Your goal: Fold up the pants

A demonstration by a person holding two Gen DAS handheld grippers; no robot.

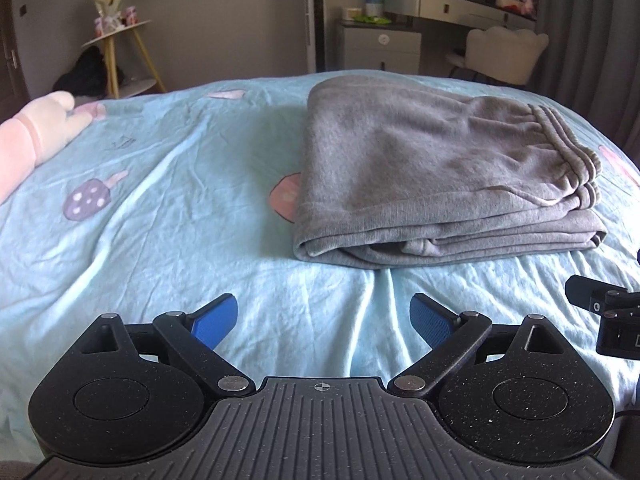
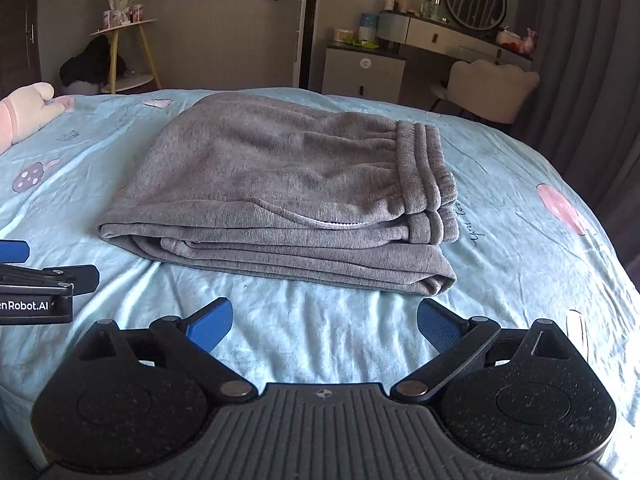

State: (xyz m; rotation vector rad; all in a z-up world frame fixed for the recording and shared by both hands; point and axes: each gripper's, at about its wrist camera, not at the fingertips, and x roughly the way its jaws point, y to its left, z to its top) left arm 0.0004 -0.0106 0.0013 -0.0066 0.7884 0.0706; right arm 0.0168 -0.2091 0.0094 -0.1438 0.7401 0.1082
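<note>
Grey sweatpants (image 1: 432,172) lie folded in a thick stack on the light blue bed sheet (image 1: 160,220), waistband to the right; the right wrist view shows the pants (image 2: 288,196) straight ahead. My left gripper (image 1: 324,320) is open, its blue pads spread wide above bare sheet, short of the fold's near edge. My right gripper (image 2: 325,322) is open too, with nothing between its pads, just short of the stack's near right corner. Part of the right gripper (image 1: 604,312) shows at the left view's right edge, and the left gripper (image 2: 36,280) shows at the right view's left edge.
A pink plush toy (image 1: 36,132) lies at the bed's far left. Beyond the bed stand a small round side table (image 1: 116,40), a white drawer cabinet (image 1: 380,48), a vanity desk with a mirror (image 2: 476,0) and a pale chair (image 2: 488,88). The sheet carries pink and purple prints.
</note>
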